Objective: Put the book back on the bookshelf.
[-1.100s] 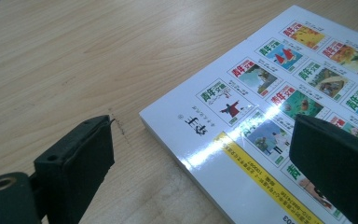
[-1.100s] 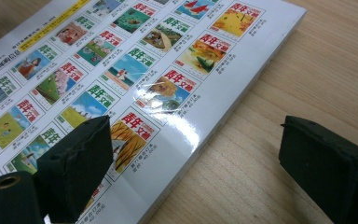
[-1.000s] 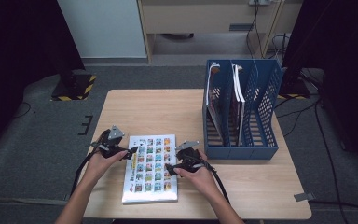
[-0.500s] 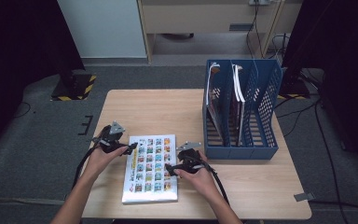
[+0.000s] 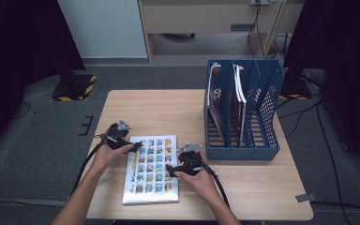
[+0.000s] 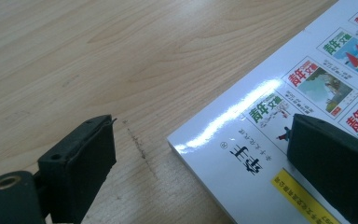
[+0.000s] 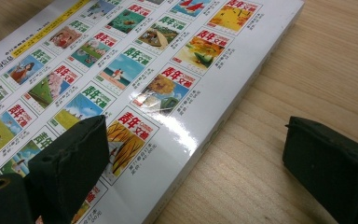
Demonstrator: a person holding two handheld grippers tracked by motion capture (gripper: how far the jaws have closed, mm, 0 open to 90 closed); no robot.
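Two grippers flank one picture book (image 5: 152, 169) in the high view; the book lies flat near the front edge of the wooden table (image 5: 159, 112), its cover a grid of small coloured pictures; the left gripper (image 5: 132, 147) sits at the book's far left corner, the right gripper (image 5: 169, 169) at the middle of its right edge; a blue file rack (image 5: 242, 112) holding upright books stands well apart to the right, and from this height I cannot tell how the jaws stand.

Left gripper view, close up: the jaws are spread wide, one over bare wood, the other above the cover, with the book's (image 6: 279, 140) corner between them; printed characters, a yellow strip and a dark scuff on the table (image 6: 135, 60) show here.

Right gripper view: the jaws are likewise spread, straddling the book's (image 7: 144, 79) long edge, one over the cover, one over the table (image 7: 307, 74); the thickness of the white edge is plain here.
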